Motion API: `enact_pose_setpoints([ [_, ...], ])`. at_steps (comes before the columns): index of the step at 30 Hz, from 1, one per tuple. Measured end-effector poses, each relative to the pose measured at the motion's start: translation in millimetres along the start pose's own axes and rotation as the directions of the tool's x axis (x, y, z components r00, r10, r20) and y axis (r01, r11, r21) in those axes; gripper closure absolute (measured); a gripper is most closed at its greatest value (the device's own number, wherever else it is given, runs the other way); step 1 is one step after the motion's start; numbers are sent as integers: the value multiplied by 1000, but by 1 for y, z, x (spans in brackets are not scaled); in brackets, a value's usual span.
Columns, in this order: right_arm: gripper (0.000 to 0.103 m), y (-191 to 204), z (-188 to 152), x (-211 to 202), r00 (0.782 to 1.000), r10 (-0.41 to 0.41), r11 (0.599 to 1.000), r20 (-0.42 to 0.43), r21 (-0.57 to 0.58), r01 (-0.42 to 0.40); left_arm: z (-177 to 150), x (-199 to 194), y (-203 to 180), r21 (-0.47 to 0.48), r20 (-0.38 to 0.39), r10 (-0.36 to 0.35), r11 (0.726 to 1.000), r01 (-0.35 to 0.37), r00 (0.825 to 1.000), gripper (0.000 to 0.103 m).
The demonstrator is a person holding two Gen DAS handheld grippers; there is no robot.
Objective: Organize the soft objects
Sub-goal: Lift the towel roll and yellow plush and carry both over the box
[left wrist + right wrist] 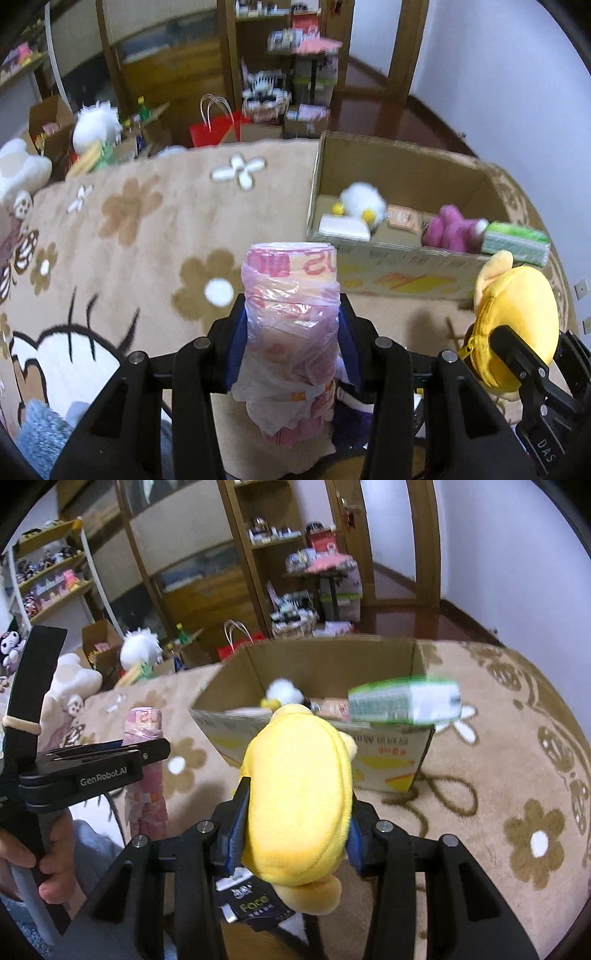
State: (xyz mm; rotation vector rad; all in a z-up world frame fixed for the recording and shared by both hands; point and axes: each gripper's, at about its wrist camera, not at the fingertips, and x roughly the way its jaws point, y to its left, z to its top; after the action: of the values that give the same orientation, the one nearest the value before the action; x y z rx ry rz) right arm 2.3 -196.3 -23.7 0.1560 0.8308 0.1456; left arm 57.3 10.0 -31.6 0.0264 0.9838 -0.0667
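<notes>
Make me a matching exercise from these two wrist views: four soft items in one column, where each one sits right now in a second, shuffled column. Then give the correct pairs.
Items
1. pink plastic-wrapped pack
2. yellow plush pouch
3. magenta plush toy
4. green tissue pack

Places
A. lying inside the cardboard box
B. clamped in the left gripper
C. perched on the box's near right corner
D. clamped in the right gripper

Pairs: 1-B, 2-D, 3-A, 4-C
</notes>
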Motion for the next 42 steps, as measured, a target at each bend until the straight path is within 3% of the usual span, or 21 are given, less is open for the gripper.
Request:
enact_pose_setpoints([
  [8, 56, 3, 25, -30, 991, 28, 999, 134, 21, -31, 21, -42, -1, 17, 155, -30, 999, 27, 987, 60],
  [18, 56, -8, 55, -47, 970, 10, 999, 242, 47, -22, 49, -61, -24, 102, 292, 0, 994, -31, 956, 60],
  [25, 56, -14, 75, -47, 960, 34, 997, 280, 55, -52, 72, -60, -37, 131, 324, -48, 991, 5, 945, 60],
  [42, 55, -25, 114, -38, 948, 0, 1000, 318, 9, -3, 108, -41, -64, 189, 355, -79, 982, 11, 931, 60],
])
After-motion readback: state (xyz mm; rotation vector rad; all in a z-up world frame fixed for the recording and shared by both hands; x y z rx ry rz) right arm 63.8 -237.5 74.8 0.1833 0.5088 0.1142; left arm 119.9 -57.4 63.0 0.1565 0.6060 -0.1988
